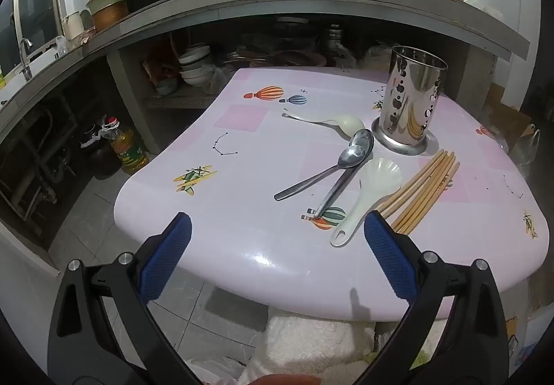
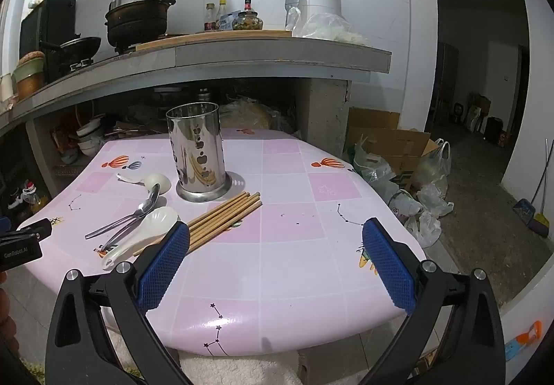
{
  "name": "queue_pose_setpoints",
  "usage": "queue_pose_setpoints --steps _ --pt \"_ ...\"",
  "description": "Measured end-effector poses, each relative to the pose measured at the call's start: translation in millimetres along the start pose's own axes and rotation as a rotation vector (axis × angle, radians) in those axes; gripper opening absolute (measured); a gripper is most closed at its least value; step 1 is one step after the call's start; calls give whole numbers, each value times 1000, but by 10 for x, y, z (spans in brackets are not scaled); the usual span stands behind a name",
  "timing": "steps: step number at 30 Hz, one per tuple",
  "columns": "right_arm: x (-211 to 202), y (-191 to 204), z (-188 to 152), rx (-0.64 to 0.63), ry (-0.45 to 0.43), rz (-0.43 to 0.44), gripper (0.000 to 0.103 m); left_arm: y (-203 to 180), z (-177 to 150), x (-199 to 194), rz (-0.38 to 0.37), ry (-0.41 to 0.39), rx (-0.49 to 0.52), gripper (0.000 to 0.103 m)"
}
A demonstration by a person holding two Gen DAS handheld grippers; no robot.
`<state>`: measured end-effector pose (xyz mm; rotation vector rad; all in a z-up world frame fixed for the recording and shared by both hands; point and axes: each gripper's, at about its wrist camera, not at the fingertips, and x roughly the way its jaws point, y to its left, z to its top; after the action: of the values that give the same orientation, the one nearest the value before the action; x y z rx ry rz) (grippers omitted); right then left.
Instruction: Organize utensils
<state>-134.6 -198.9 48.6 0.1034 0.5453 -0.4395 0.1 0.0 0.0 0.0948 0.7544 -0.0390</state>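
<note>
A shiny perforated steel utensil holder (image 1: 412, 104) (image 2: 198, 153) stands empty on the pink table (image 1: 242, 239) (image 2: 294, 246). In front of it lie two steel spoons (image 1: 332, 173) (image 2: 138, 212), two white ceramic spoons (image 1: 367, 194) (image 2: 145, 229) (image 1: 329, 120) (image 2: 152, 180) and a bundle of wooden chopsticks (image 1: 426, 191) (image 2: 221, 217). My left gripper (image 1: 277, 229) is open and empty above the table's near edge, just short of the utensils. My right gripper (image 2: 277, 236) is open and empty, its left finger beside the chopstick ends.
A grey counter (image 1: 311, 0) (image 2: 242, 56) with pots, bottles and an appliance runs behind the table, with bowls stored beneath. An oil bottle (image 1: 128, 149) stands on the floor at left. Boxes and plastic bags (image 2: 398, 160) lie at right. A white towel (image 1: 311, 347) lies below the table.
</note>
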Motion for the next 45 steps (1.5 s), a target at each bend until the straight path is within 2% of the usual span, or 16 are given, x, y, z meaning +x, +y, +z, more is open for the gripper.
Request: queue_pose_setpoints --steps 45 --pt "10 -1 -15 2 -1 -1 97 -77 -18 -16 -17 4 22 96"
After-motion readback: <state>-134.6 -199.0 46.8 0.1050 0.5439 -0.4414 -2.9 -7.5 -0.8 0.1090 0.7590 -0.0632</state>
